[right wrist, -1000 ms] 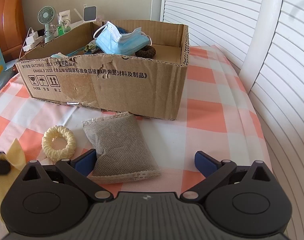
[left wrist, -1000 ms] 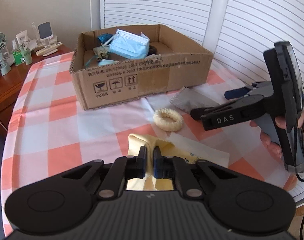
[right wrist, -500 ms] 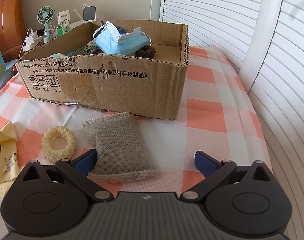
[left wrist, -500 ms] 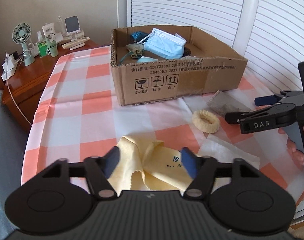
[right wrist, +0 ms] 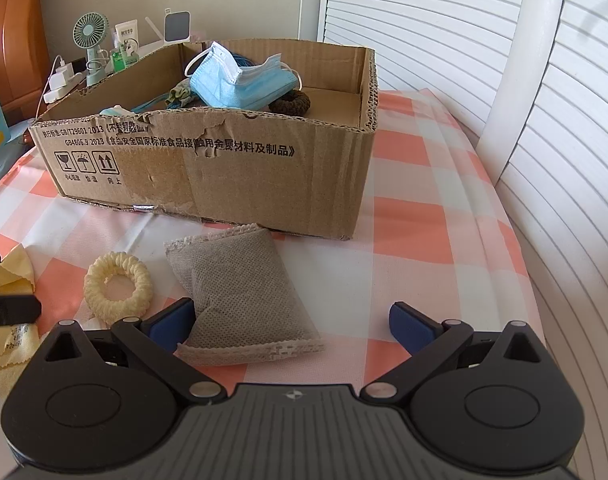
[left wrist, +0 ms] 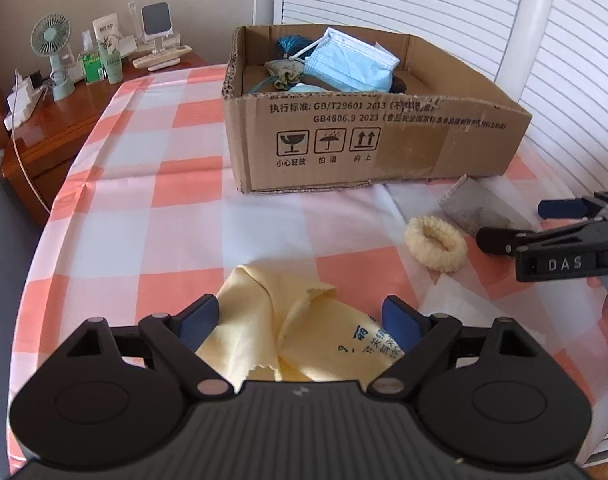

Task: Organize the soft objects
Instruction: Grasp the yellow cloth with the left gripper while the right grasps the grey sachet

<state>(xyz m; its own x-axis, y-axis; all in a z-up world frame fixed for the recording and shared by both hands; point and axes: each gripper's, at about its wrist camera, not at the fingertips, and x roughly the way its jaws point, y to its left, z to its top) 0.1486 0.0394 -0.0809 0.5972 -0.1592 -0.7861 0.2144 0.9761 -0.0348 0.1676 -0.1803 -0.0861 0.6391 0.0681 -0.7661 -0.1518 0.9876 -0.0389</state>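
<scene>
In the left wrist view, the left gripper (left wrist: 300, 320) fills the bottom of the frame, its jaws spread wide after just opening; the crumpled yellow cloth (left wrist: 300, 336) lies between the blue pads without being pressed. Above it, in the upper centre, stands the cardboard box (left wrist: 384, 140) holding a blue face mask (left wrist: 352, 66). At the right, a cream ring (left wrist: 436, 244) lies near a grey pouch (left wrist: 474, 210), with the right gripper (left wrist: 520, 222) entering from the right edge. In the right wrist view, the right gripper (right wrist: 292, 322) has its jaws wide, the left pad just beside the grey pouch (right wrist: 240, 292), not gripping. The cream ring (right wrist: 118, 286) lies at centre left, the yellow cloth (right wrist: 8, 276) at the left edge, the box (right wrist: 224, 168) above.
</scene>
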